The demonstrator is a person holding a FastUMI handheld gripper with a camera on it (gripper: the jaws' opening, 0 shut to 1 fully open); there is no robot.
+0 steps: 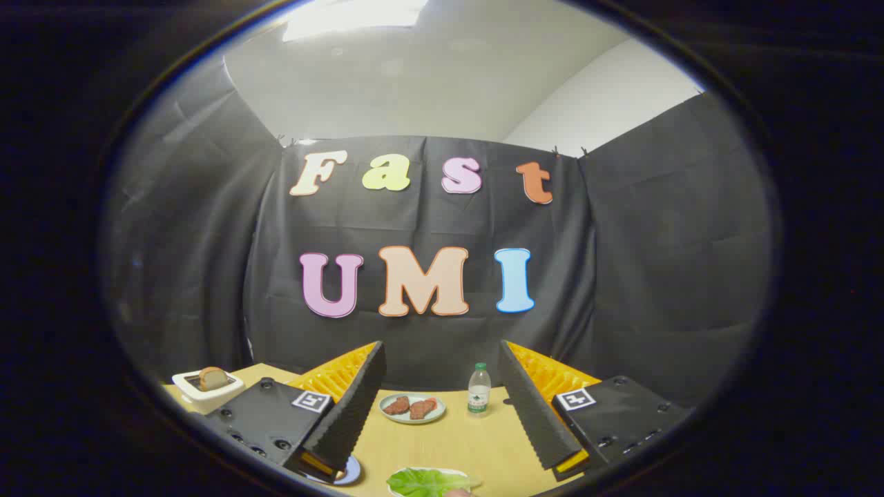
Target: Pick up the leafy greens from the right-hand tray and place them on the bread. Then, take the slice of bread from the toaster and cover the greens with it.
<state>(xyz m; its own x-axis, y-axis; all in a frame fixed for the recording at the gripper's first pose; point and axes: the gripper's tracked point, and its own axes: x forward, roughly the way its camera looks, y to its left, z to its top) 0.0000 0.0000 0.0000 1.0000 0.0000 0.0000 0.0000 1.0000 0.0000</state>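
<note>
My gripper (pixel 442 407) hangs open over the table (pixel 476 442), gripping nothing. The leafy greens (pixel 428 481) lie at 6 o'clock, the meat plate (pixel 412 408) at 12 between the fingers, and the toaster (pixel 207 388) with its bread slice (pixel 213 377) at 9.

Toaster (pixel 207 390) far left; plate (pixel 412 408) left of bottle (pixel 478 389); greens (pixel 428 481) nearest

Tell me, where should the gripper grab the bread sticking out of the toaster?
Probably by the rounded top of the bread slice, the part standing clear above the white toaster. Come from straight above, one finger on each flat face, since the slot walls hide the rest. The gripper is open, holding nothing.
</note>
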